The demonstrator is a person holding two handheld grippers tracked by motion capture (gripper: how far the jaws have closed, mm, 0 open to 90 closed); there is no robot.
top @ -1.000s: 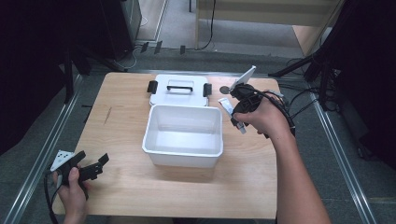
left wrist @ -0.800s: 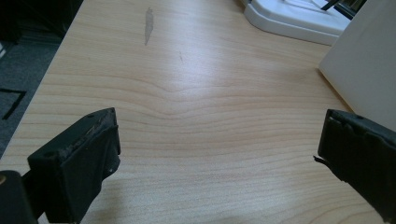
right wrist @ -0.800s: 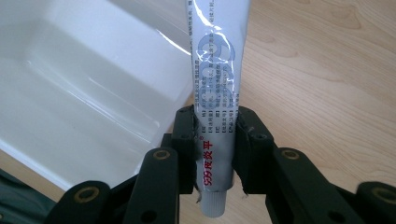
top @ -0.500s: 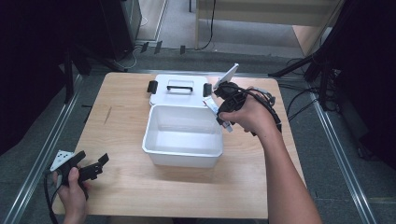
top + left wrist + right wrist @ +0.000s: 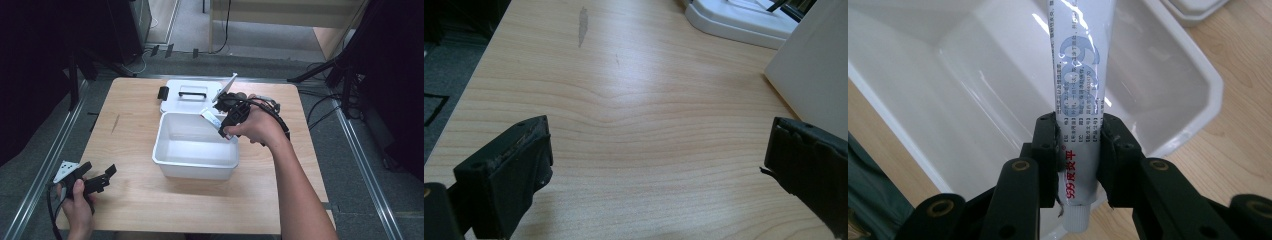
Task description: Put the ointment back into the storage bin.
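A white tube with blue and red print hangs over the open white bin at the middle of the tabletop, pinched near its capped end by the closed fingers of the right gripper. In the right gripper view the tube runs straight up from between the two black fingers, its flat end reaching out above the bin's bare interior while the cap end pokes out below the grip. From the high view the gripper sits over the bin's rim at about 1 o'clock, with the person's right hand and forearm stretching in from 5 o'clock.

Just behind the bin, at 12 o'clock, lies its white lid with a handle on top and a black latch at its left end; bin and lid touch or nearly touch along that edge. The bin's walls ring the drop space on every side.

The left gripper rests near the tabletop's corner at 8 o'clock, held in the left hand, well apart from the bin. Its fingers stand wide open with nothing between them; its own view looks across bare wood, a dark scuff at 11 o'clock, the bin's wall at 3 o'clock and the lid at 1 o'clock. Open wood spreads along the tabletop's left side and front edge. A metal rail borders each side of the tabletop.
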